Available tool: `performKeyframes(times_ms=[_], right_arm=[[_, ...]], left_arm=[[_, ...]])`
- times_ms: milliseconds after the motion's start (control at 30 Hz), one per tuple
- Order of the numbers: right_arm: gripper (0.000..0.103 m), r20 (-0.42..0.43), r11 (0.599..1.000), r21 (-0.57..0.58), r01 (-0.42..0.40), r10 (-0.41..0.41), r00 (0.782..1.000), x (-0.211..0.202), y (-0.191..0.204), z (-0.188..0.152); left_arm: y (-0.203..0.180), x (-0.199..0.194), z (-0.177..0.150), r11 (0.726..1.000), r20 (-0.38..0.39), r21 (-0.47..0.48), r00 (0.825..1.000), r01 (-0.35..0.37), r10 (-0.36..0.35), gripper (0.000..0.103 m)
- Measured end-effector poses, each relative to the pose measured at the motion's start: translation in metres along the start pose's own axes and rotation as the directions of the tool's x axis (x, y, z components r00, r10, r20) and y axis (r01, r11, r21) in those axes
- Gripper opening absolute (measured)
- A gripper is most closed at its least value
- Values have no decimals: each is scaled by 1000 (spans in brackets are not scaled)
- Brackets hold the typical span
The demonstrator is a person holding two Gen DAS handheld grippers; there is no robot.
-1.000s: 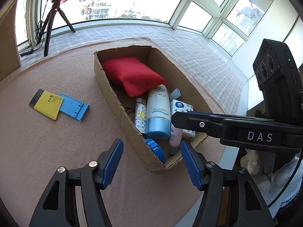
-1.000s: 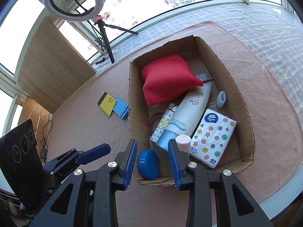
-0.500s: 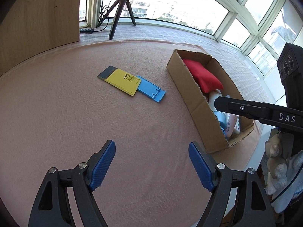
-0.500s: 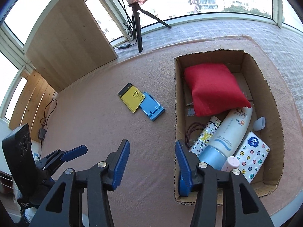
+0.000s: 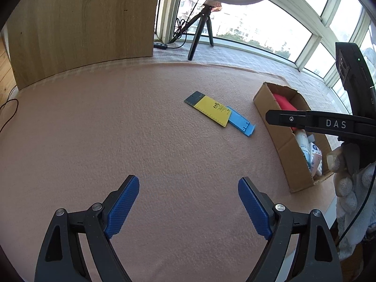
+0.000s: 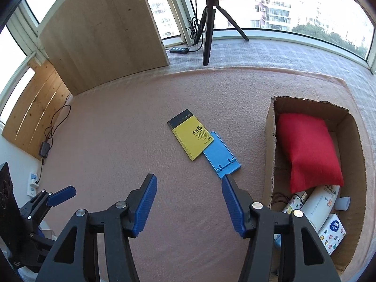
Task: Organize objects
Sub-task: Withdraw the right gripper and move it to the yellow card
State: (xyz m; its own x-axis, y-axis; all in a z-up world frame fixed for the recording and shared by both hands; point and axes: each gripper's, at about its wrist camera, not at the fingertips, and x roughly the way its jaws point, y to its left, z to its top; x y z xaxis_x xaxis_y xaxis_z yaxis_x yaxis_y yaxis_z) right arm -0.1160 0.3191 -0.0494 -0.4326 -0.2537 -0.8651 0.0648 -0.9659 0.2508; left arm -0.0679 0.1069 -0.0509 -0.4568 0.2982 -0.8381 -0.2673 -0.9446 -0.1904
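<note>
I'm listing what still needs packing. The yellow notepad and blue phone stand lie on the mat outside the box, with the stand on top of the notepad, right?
Not quite: the right wrist view shows the yellow notepad overlapping the blue phone stand, so the notepad is on top. Both do lie outside the box.

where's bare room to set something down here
The pink mat is bare between the wooden board and the yellow card, and in front of both grippers. The cardboard box is crowded, mostly by the red pillow.

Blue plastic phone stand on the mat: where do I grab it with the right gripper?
Probably the flat blue plastic phone stand by its free lipped end nearest the right gripper, fingers across its long edges, from above. The far end lies under the yellow card.
</note>
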Motion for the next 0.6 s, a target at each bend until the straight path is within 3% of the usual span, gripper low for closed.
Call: performKeyframes(times_ms=[600], right_arm=[[53, -42, 1000, -1, 27, -27, 999, 79, -4, 61]], left_arm=[[72, -1, -17, 986, -10, -141, 996, -85, 85, 89]])
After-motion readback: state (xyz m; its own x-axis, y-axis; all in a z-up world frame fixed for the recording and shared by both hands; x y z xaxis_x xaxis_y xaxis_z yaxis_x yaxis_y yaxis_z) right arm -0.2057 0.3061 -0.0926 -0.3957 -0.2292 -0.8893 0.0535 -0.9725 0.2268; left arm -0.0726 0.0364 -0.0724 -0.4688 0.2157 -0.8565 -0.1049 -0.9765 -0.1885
